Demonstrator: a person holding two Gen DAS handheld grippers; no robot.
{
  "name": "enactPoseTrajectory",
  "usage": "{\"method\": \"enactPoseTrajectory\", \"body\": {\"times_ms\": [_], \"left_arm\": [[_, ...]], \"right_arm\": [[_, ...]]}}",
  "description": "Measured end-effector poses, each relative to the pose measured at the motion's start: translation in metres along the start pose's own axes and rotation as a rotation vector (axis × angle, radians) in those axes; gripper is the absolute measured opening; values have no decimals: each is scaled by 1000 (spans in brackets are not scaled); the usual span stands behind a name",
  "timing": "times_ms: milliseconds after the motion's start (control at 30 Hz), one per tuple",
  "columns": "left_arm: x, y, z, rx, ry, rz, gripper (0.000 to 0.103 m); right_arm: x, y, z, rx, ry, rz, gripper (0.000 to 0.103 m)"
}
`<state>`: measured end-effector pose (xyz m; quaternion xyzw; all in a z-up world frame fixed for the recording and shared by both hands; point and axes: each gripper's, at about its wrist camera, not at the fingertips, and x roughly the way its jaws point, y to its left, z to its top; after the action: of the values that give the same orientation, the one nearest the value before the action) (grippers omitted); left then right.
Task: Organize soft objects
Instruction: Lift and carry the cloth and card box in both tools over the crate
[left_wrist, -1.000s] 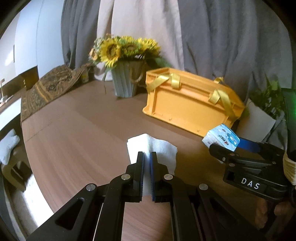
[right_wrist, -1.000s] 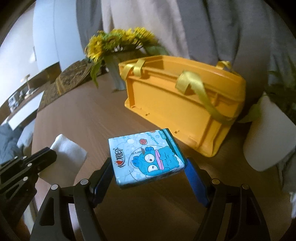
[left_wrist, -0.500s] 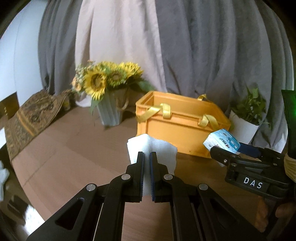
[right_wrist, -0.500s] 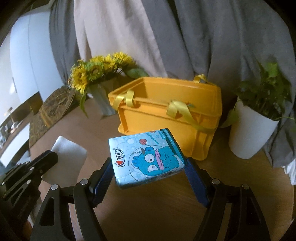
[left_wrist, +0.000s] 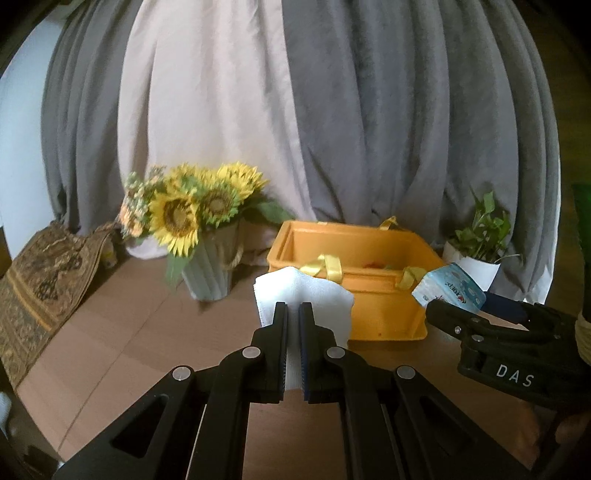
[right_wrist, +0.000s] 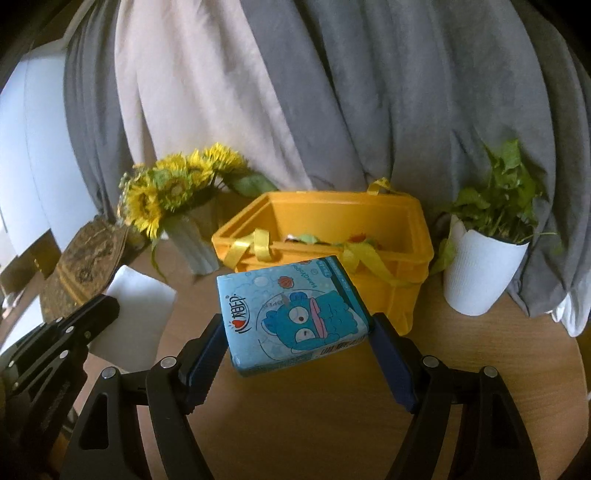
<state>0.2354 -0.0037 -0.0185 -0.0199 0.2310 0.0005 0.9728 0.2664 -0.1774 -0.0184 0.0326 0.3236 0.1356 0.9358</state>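
Before the yellow crate (left_wrist: 373, 314) — left gripper (left_wrist: 293, 314) pinches white cloth (left_wrist: 325, 306), right gripper (right_wrist: 295, 325) clamps tissue pack (right_wrist: 291, 314).

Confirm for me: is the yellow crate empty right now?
No, the right wrist view shows several items, greenish and orange, already lying at the bottom of the yellow crate.

Two grippers are in view: the left gripper (left_wrist: 292, 314) clamps one white folded cloth (left_wrist: 299, 291), and the right gripper (right_wrist: 295, 332) clamps one blue tissue pack (right_wrist: 291, 314). Ahead of both stand one yellow crate (right_wrist: 332, 236) with yellow ribbon handles, one vase of sunflowers (left_wrist: 207, 258) to its left, and one white potted plant (right_wrist: 480, 273) to its right
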Motion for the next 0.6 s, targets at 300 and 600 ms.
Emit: {"method": "enactPoseTrajectory", "body": {"times_ms": [300,600], "left_arm": [[7,9,28,27,-53,-85,8],[17,9,54,63,-133,-128,8]], "right_arm": [[-11,8,20,55,-85,-70,77],[-16,14,41,51,-153,-132,77]]}}
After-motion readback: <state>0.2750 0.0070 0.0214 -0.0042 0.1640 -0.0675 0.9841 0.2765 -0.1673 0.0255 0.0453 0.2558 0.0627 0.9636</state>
